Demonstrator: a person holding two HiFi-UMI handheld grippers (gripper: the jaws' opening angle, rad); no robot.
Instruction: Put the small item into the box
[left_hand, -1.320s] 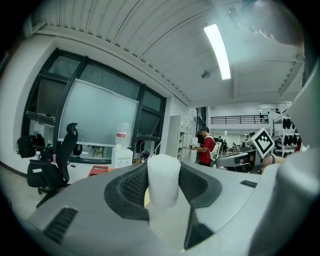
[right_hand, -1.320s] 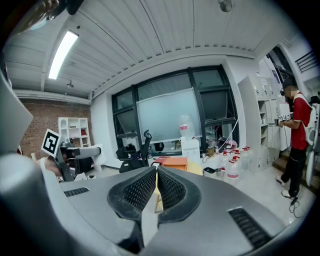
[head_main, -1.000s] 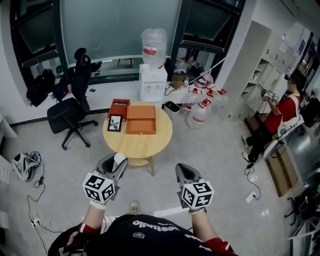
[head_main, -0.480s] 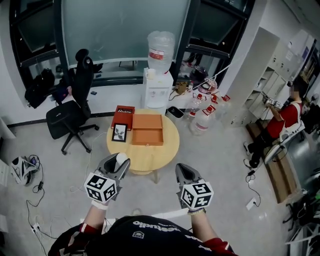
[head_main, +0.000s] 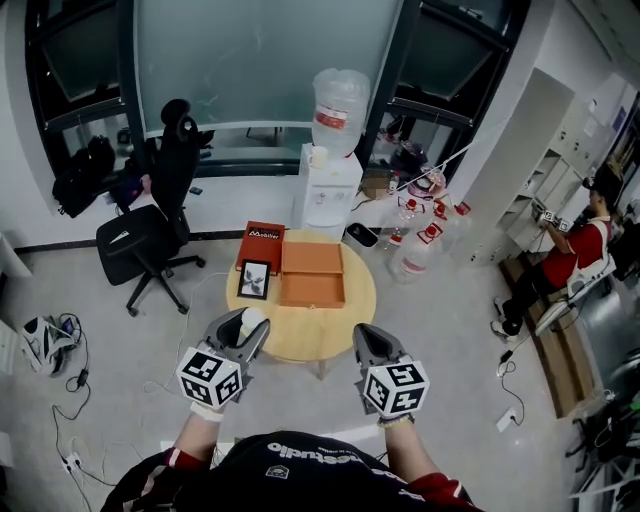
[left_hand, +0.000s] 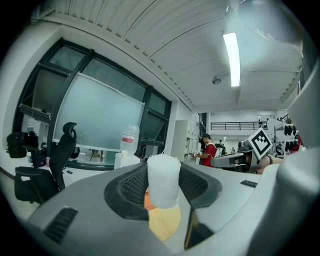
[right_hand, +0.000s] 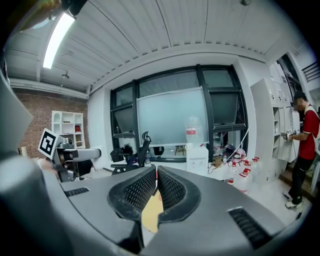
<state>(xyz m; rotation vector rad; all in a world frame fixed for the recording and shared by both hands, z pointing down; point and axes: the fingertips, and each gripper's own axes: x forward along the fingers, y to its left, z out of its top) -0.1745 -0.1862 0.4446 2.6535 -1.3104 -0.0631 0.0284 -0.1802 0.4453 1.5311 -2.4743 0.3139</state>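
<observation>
Gripping a small white cylindrical item (left_hand: 163, 179), the left hand-held gripper (head_main: 246, 330) is seen in the head view at the near edge of the round wooden bench (head_main: 305, 335). The item is clamped upright between the two textured pads, and its top protrudes beyond them. The right hand-held gripper (right_hand: 156, 186) is closed, pad against pad, and nothing is held between them. A flat orange box (head_main: 312, 276) is placed open on the far part of the bench, well apart from the item. A small black-framed picture (head_main: 255, 279) is laid just beside the box on its left. A red carton (head_main: 263, 233) is located behind the picture. A white water dispenser (head_main: 330, 185) is positioned beyond the bench.
</observation>
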